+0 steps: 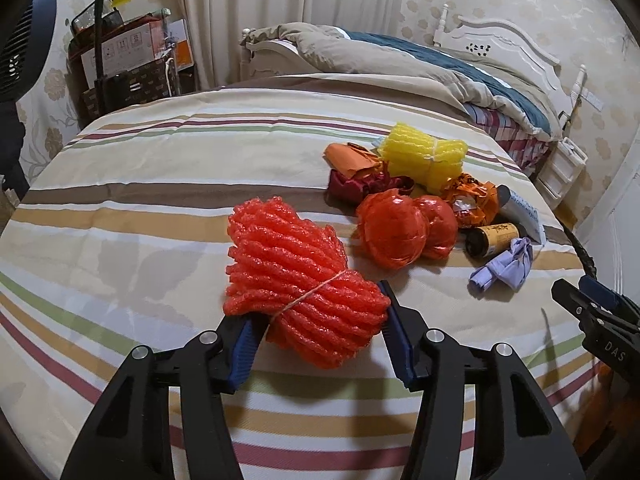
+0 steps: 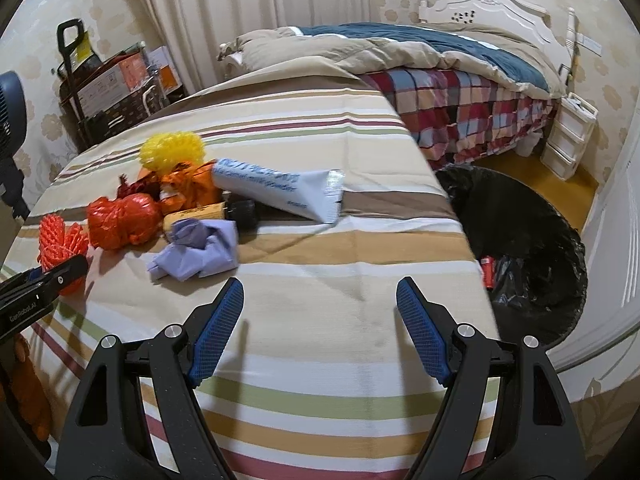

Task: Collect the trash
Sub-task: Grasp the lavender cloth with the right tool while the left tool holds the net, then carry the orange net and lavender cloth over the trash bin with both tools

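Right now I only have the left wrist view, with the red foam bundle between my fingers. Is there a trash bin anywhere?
Observer: Yes. A bin lined with a black bag stands on the floor off the table's right edge.
Operator: Anything in it?
Observer: A small red item lies inside it.
Operator: Is my right gripper carrying anything?
Observer: No. The right gripper is open over bare striped cloth.
Operator: And that white tube?
Observer: The tube lies flat, its crimped end toward the bin.
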